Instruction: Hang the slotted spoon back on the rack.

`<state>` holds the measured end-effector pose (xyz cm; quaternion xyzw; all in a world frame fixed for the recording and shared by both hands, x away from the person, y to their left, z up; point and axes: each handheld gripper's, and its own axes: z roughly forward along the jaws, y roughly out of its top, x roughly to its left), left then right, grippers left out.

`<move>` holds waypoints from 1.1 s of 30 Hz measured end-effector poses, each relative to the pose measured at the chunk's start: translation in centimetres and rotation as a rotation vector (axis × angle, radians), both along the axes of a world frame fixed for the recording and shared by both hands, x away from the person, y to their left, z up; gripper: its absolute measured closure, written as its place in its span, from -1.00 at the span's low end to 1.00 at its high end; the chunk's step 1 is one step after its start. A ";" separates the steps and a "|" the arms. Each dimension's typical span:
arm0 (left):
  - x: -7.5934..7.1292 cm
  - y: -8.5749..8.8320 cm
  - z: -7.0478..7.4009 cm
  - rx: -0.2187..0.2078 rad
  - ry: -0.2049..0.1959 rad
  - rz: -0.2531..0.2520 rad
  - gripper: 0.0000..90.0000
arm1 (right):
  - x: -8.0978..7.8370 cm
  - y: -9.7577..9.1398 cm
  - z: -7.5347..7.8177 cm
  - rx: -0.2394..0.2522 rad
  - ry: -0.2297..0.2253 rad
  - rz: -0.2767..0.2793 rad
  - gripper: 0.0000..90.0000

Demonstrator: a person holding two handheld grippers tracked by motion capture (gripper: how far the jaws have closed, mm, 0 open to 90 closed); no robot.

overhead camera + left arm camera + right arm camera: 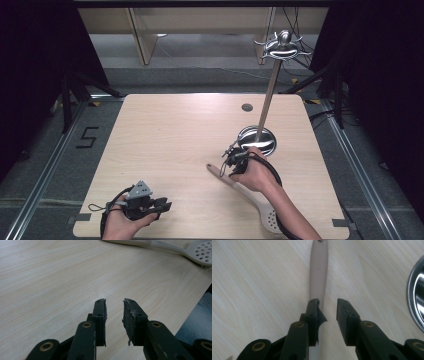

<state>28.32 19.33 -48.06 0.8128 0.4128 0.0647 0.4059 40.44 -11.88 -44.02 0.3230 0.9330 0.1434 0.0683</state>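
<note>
**Pale wood table, a "5" taped on the floor**

The table (165, 135) is light wood. Right gripper (327, 303) fingers are parted above the slotted spoon's (319, 270) handle. The left gripper (114, 304) is released over bare wood. The high view adds the chrome stand (265, 105) and the floor's "5" (87, 136).

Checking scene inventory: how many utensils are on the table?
1. A slotted spoon lies flat near the table's right front, handle under the right gripper, perforated head toward the front edge. The metal stand behind it holds none.
</note>
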 end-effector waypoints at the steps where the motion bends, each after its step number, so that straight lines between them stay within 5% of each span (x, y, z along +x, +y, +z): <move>1: -0.1 0.0 0.0 -0.007 0.005 0.008 0.57 | 0.0 0.3 -0.2 0.001 0.002 -0.007 0.59; 16: -0.6 0.7 0.0 -0.014 -0.004 0.028 0.53 | 0.8 1.7 -1.5 -0.062 0.043 0.001 0.57; 29: -0.5 0.6 0.1 -0.008 -0.004 0.022 0.51 | 1.1 2.0 -2.4 -0.065 0.043 0.027 0.55; 32: -0.5 0.6 0.1 -0.008 -0.002 0.020 0.51 | 0.9 2.4 -2.4 -0.079 0.078 -0.016 0.54; 33: -0.5 0.6 0.1 -0.009 -0.002 0.020 0.51 | 1.1 2.3 -2.5 -0.077 0.063 0.014 0.54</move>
